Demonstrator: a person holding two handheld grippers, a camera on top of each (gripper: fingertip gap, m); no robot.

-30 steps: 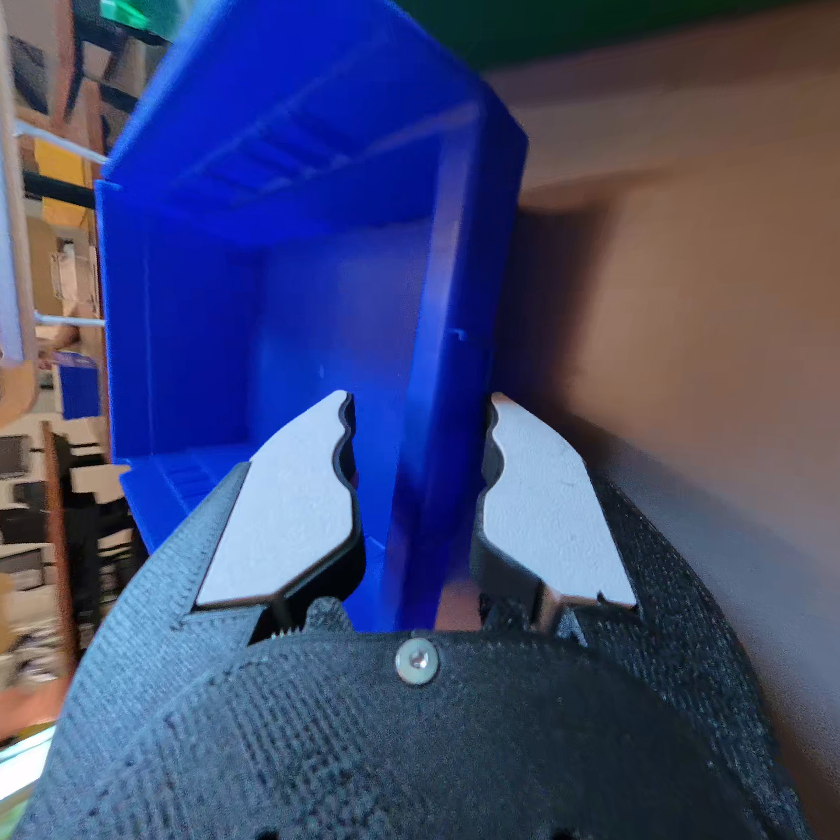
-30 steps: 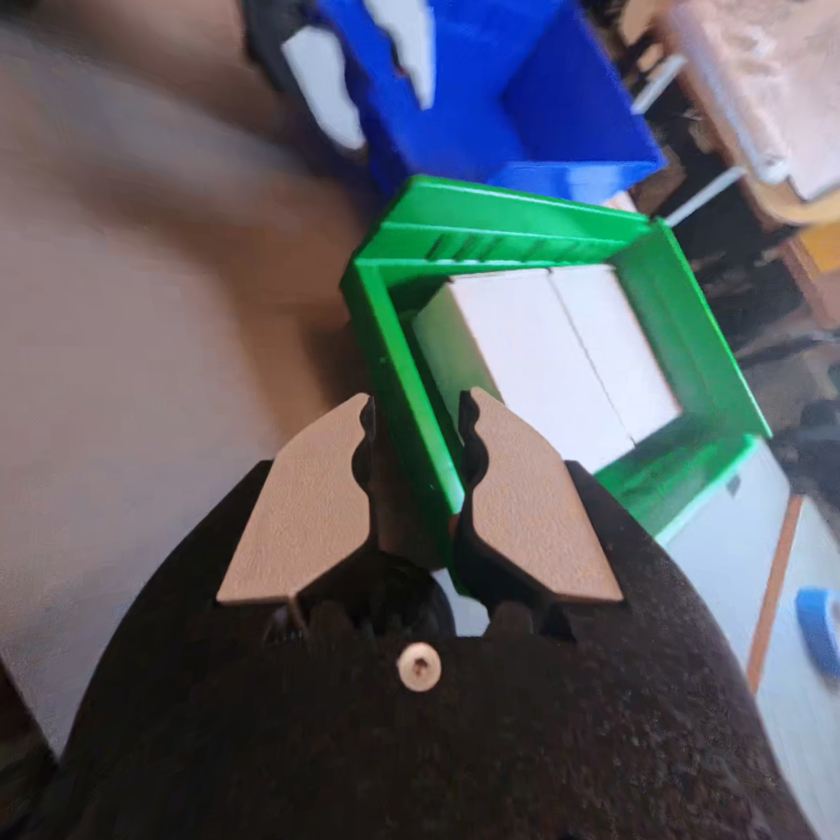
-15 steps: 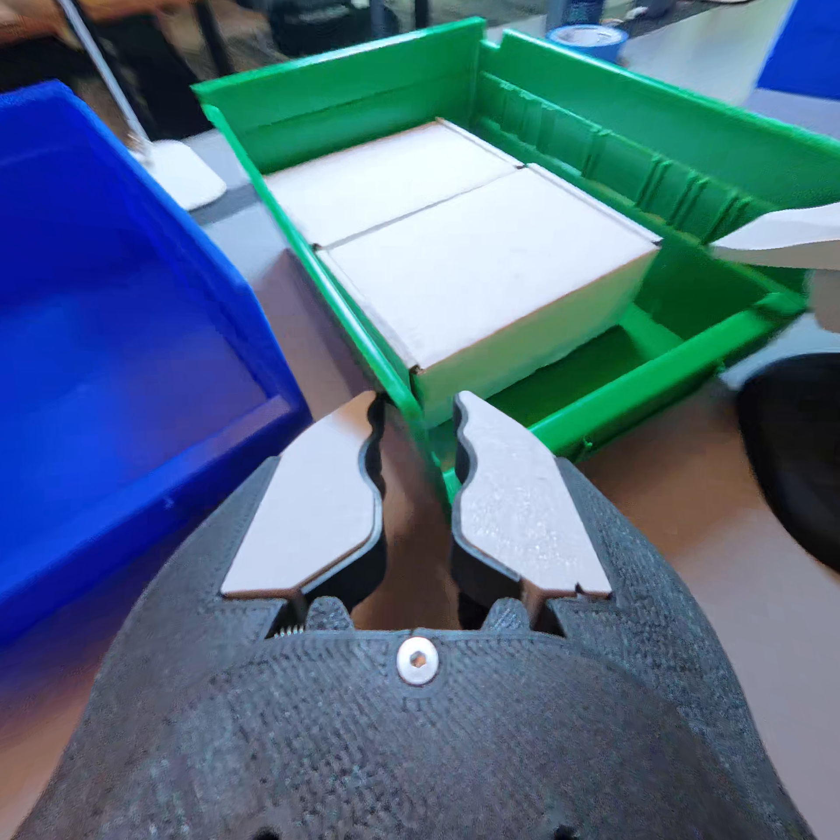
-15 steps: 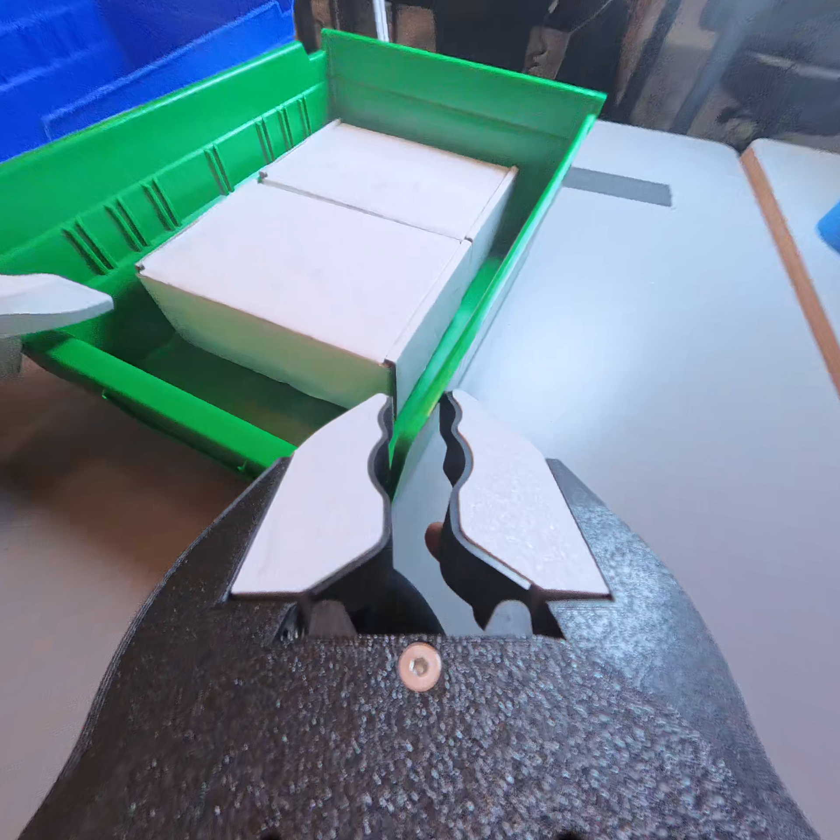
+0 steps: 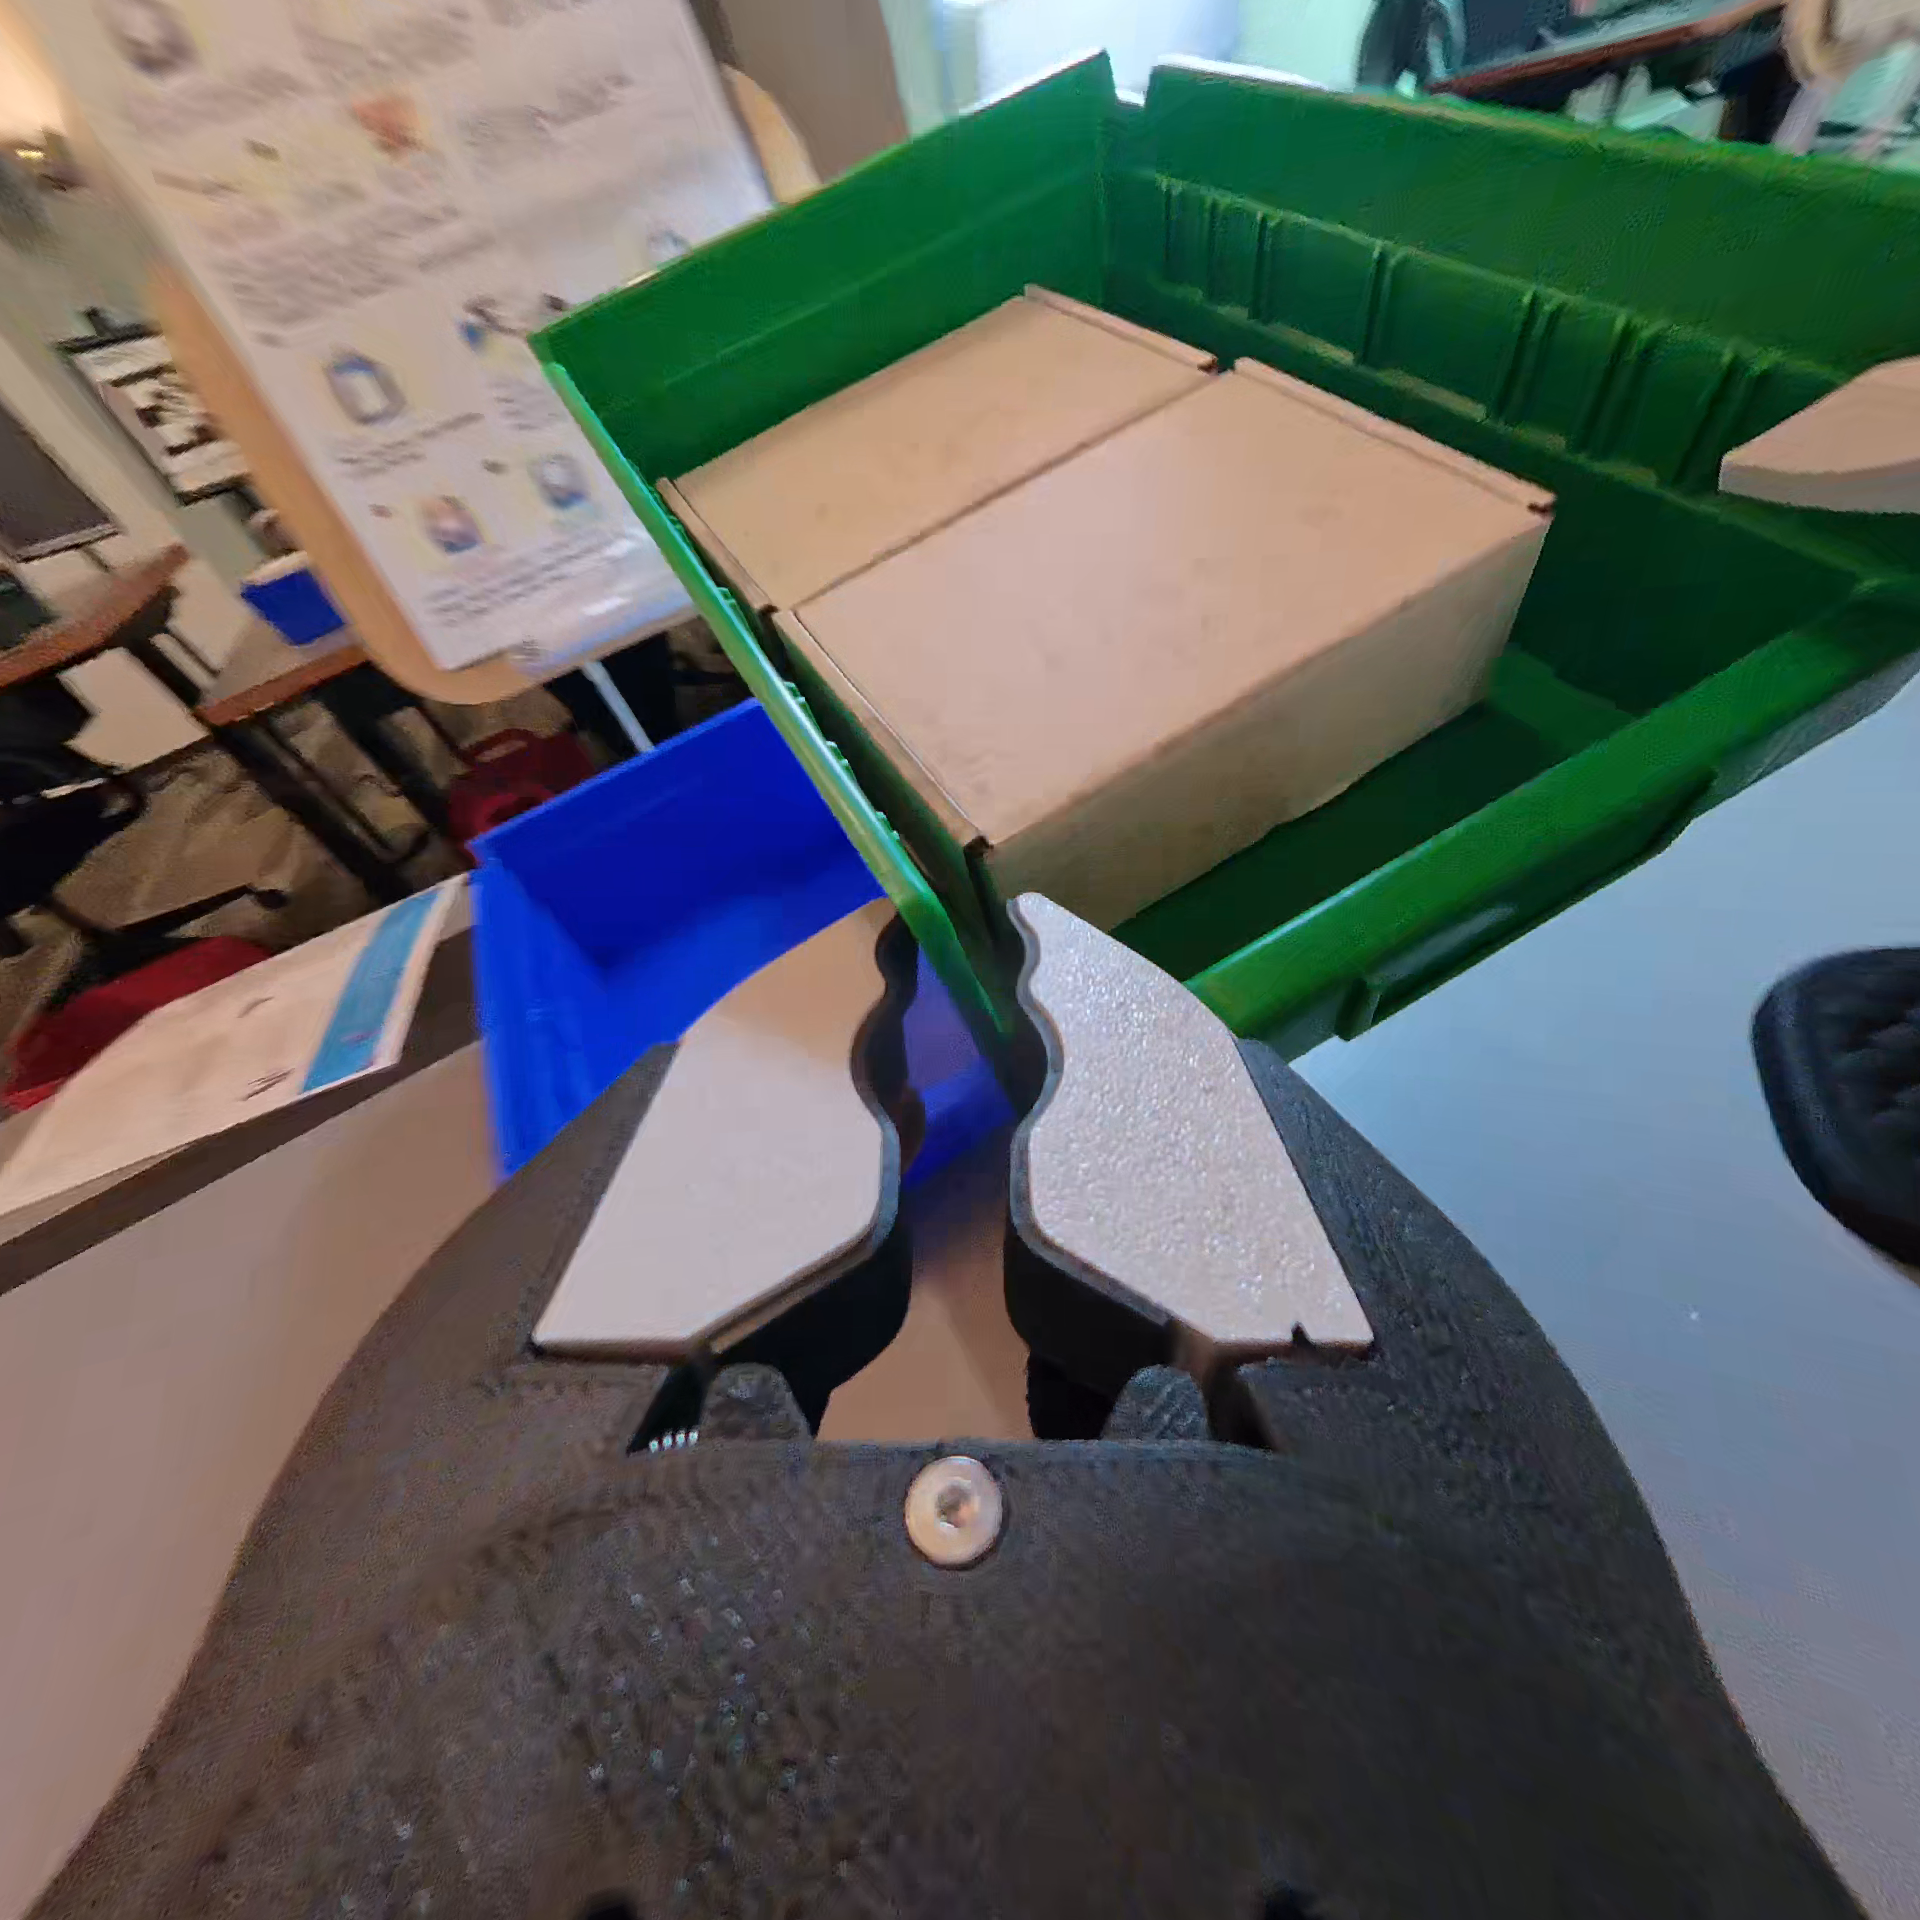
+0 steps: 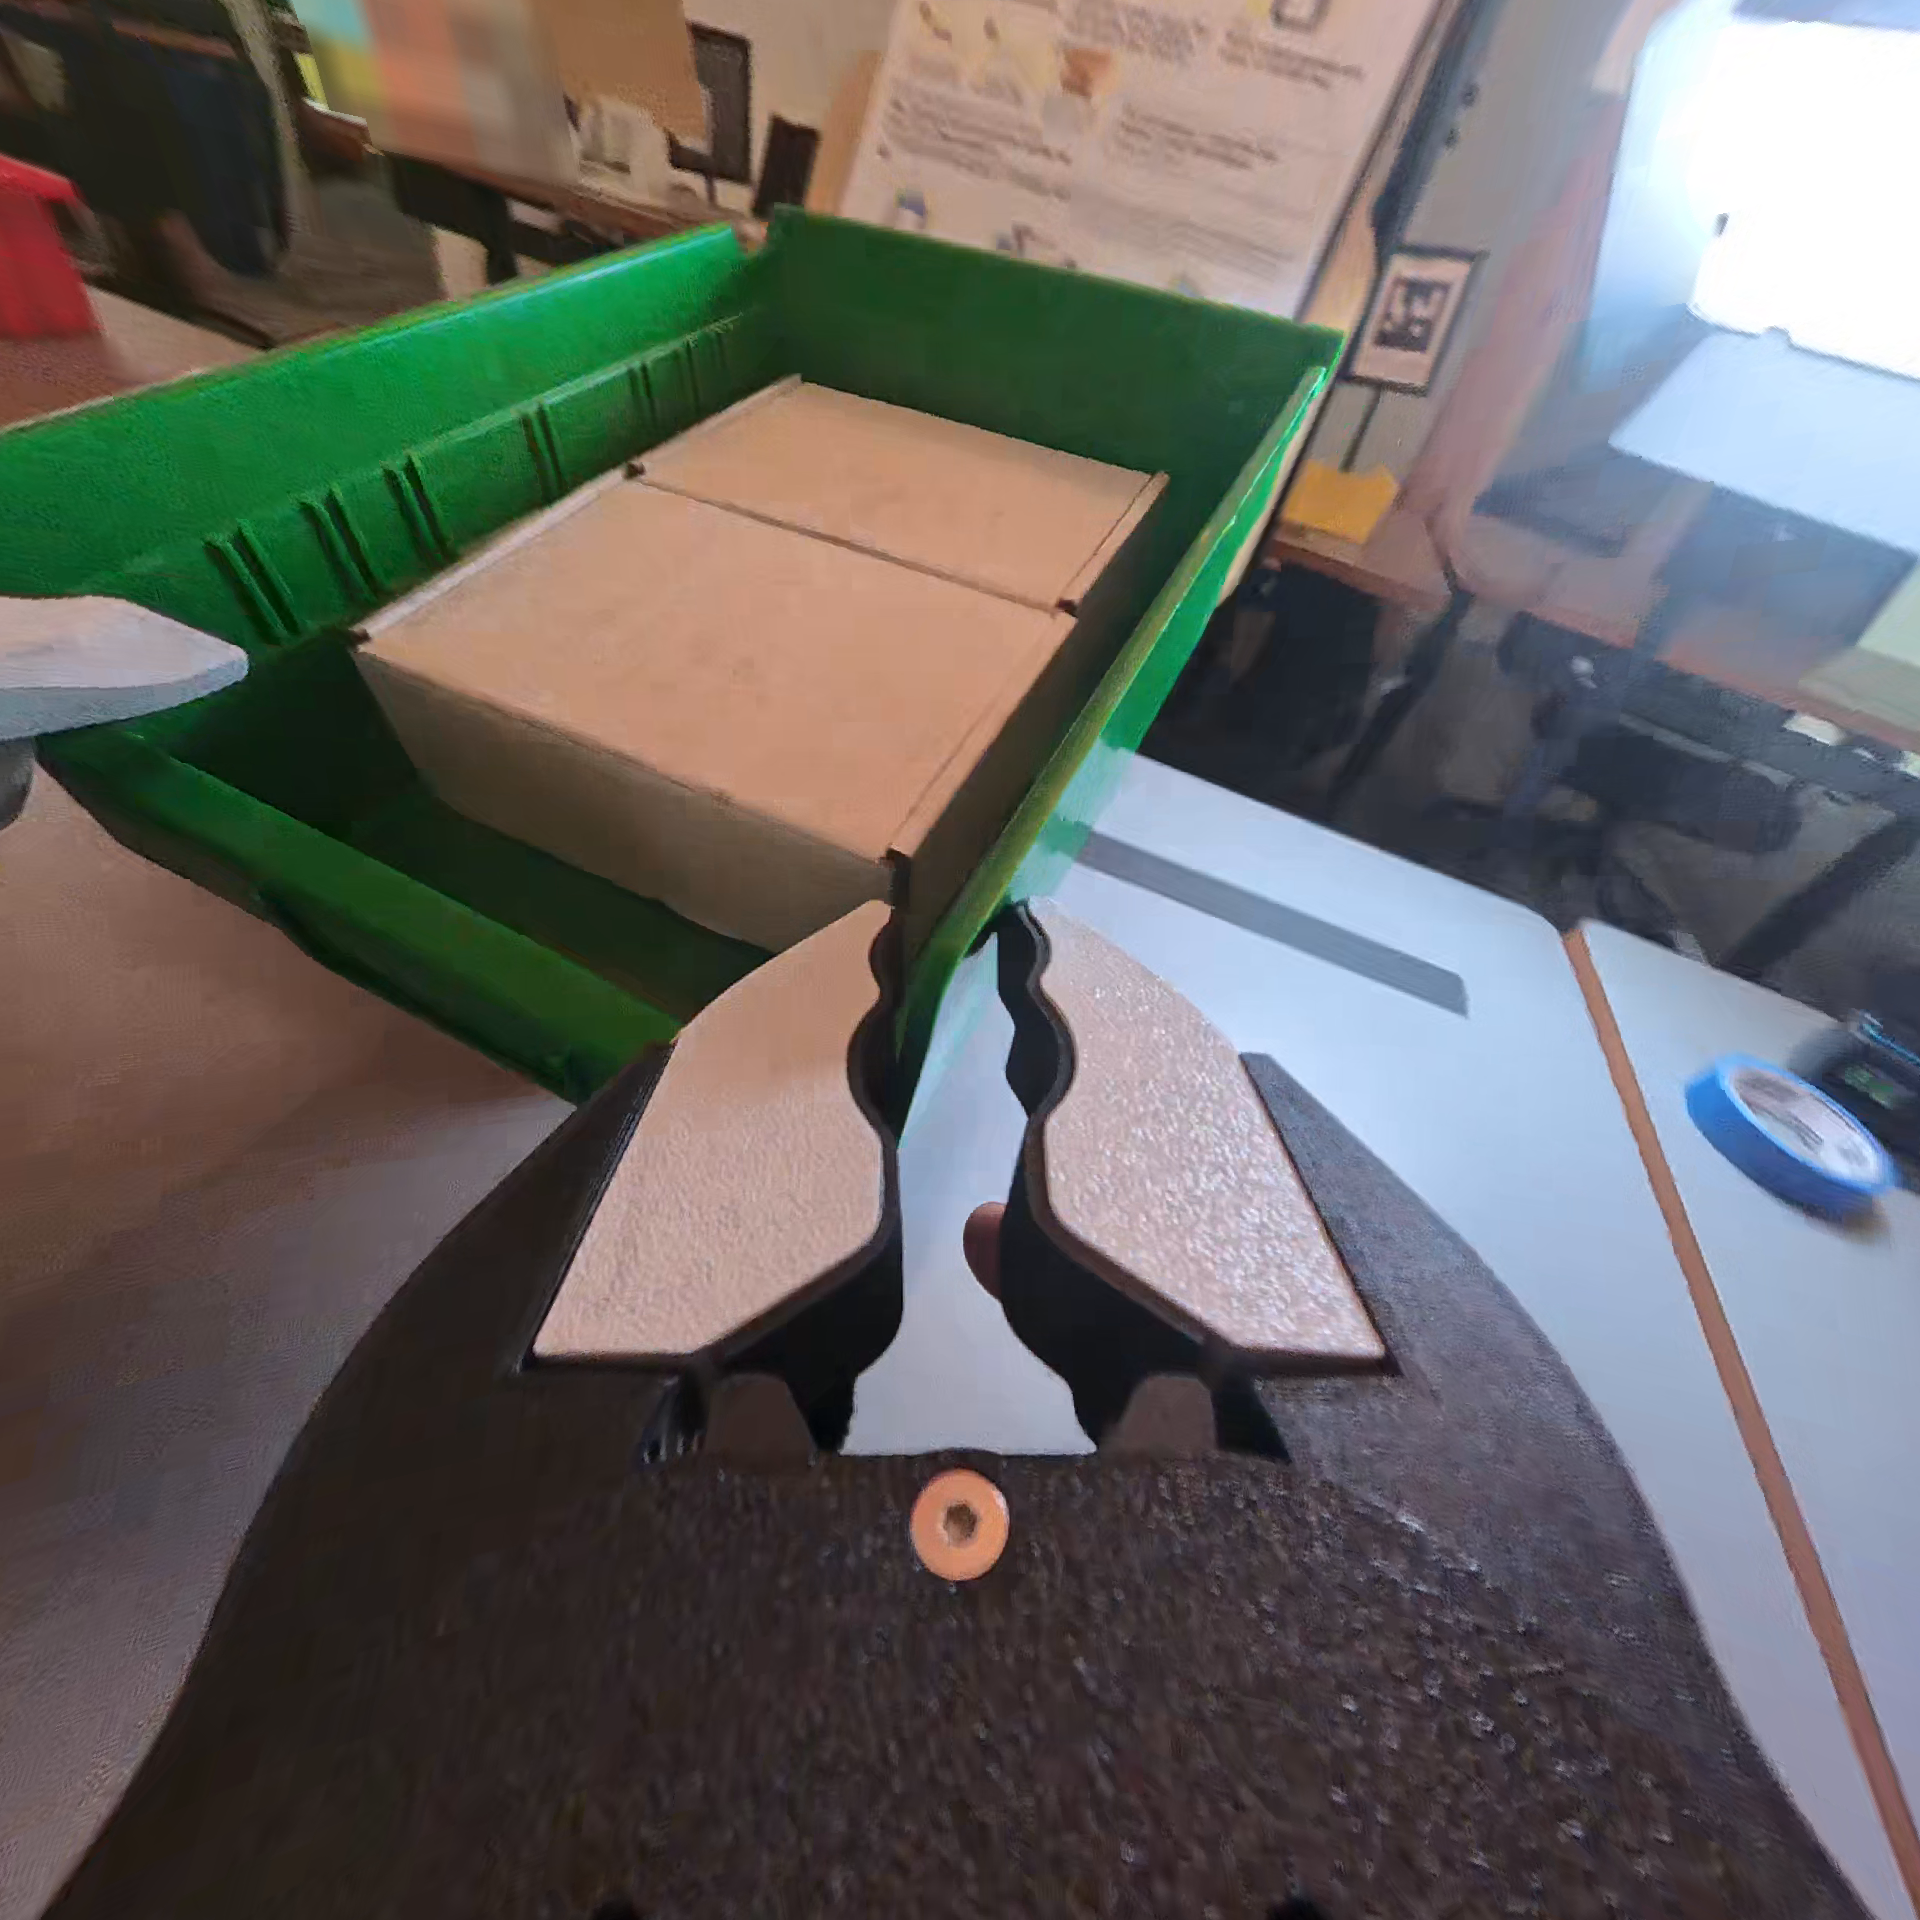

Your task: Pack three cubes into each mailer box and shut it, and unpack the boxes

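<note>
Each tool, left tool (image 5: 961,977) and right tool (image 6: 940,966), pinches a side wall of the green bin (image 5: 1558,208), which holds two closed mailer boxes (image 5: 1164,623) side by side; the blue bin's (image 5: 665,883) visible inside looks empty.

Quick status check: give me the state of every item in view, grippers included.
left gripper: shut on the green bin's side wall.
right gripper: shut on the opposite side wall.
green bin: lifted clear of the table, tilted, holding two boxes.
near mailer box: closed, flat in the bin.
far mailer box: closed, against the near one.
blue bin: appears empty, on the table.
</note>
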